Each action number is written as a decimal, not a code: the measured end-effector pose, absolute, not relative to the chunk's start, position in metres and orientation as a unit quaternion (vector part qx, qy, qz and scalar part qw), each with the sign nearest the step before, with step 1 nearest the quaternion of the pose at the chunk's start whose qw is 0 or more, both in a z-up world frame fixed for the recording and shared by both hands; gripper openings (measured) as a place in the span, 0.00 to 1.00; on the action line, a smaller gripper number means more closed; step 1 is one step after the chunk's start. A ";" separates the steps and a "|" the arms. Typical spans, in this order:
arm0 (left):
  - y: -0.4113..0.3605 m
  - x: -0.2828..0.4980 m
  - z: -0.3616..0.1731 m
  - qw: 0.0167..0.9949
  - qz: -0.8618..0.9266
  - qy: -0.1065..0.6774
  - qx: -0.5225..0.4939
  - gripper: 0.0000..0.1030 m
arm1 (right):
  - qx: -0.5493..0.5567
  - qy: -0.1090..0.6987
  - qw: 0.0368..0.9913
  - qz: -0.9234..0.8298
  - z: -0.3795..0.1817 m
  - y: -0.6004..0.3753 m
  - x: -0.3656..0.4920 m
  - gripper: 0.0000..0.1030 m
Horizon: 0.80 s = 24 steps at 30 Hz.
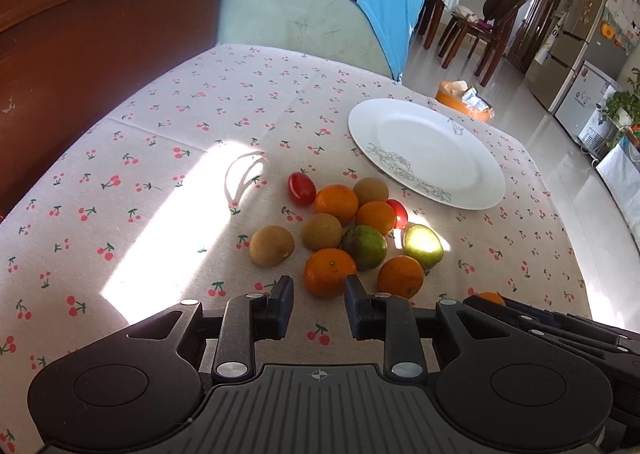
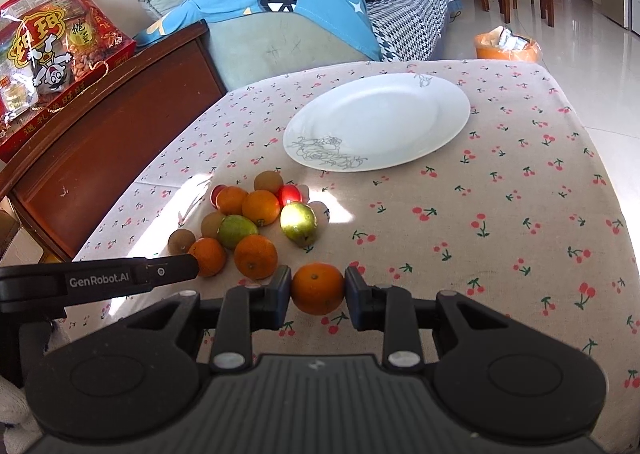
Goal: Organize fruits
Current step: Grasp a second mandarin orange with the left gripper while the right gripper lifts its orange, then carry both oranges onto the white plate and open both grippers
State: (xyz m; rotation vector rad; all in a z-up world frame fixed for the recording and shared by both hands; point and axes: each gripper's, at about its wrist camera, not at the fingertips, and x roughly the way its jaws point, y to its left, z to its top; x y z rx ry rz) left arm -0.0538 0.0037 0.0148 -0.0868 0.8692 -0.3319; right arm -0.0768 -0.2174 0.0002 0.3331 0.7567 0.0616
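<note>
A pile of fruit lies on the cherry-print tablecloth (image 1: pixel 140 174): several oranges, brown kiwis, green fruits and red tomatoes. A white plate (image 1: pixel 424 152) (image 2: pixel 376 122) with a grey flower drawing sits beyond the pile and holds nothing. My left gripper (image 1: pixel 318 294) is open, low over the cloth, with an orange (image 1: pixel 329 272) just ahead of its fingertips. My right gripper (image 2: pixel 318 290) is shut on an orange (image 2: pixel 317 288) just above the cloth, to the right of the pile. The left gripper also shows in the right wrist view (image 2: pixel 176 266) beside an orange (image 2: pixel 208 256).
A dark wooden cabinet (image 2: pixel 100 142) with a red snack box (image 2: pixel 48 58) stands left of the table. A sofa with a blue cloth (image 2: pixel 288 2) is behind it. An orange bin (image 2: pixel 506 44), chairs and a fridge are on the floor at the right.
</note>
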 end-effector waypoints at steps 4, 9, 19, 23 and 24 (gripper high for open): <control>-0.006 -0.050 0.010 0.896 -0.156 0.415 -0.026 0.37 | 0.165 0.370 0.914 0.028 -0.002 -0.219 -0.077 0.28; -0.014 -0.050 0.005 0.902 -0.153 0.404 -0.007 0.33 | 0.172 0.374 0.911 0.027 -0.004 -0.221 -0.076 0.28; -0.007 -0.048 0.041 0.912 -0.173 0.365 -0.065 0.27 | 0.201 0.366 0.908 0.038 0.009 -0.231 -0.066 0.28; -0.016 -0.032 0.061 0.912 -0.199 0.353 -0.067 0.27 | 0.155 0.341 0.926 0.049 0.032 -0.238 -0.040 0.28; -0.018 -0.026 0.063 0.910 -0.205 0.353 -0.069 0.27 | 0.149 0.339 0.928 0.050 0.036 -0.241 -0.033 0.28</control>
